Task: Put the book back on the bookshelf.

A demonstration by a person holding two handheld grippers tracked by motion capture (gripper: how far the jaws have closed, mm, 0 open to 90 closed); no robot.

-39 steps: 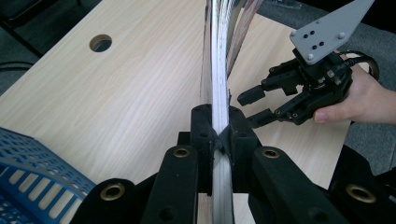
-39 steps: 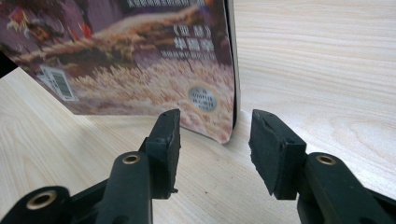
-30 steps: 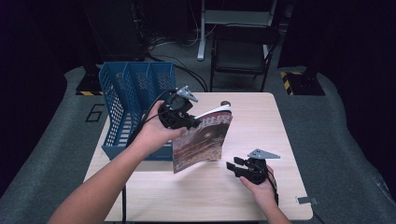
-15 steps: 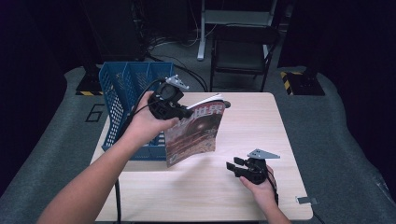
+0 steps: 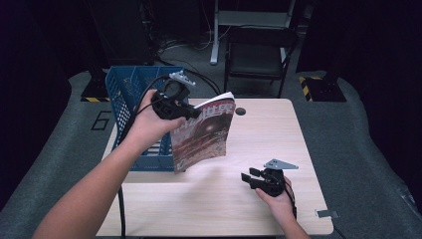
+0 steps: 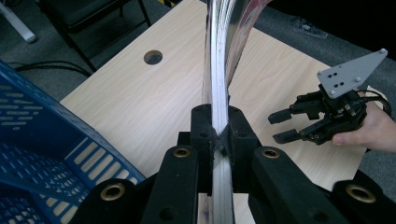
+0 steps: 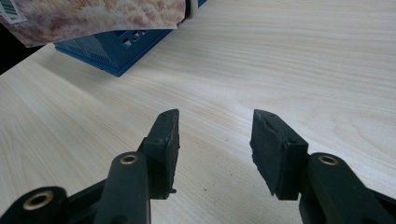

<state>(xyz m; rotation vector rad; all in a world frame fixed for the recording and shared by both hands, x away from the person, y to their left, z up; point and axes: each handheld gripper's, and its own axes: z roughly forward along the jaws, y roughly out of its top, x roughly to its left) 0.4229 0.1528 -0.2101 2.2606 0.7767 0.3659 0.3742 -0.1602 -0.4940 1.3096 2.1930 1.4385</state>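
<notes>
Carrying magazine (image 5: 203, 130) toward blue basket (image 5: 130, 89): left gripper (image 5: 191, 113) jaws clamped on its upper edge, magazine hanging just right of basket. Right gripper (image 5: 246, 177) half-open, empty, well right of basket. Next, likely: lift over basket rim, lower in.

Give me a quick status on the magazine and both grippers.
Left gripper shut on magazine, held in the air beside the blue basket. Right gripper open, empty, low over the table. Nothing in the way.
</notes>
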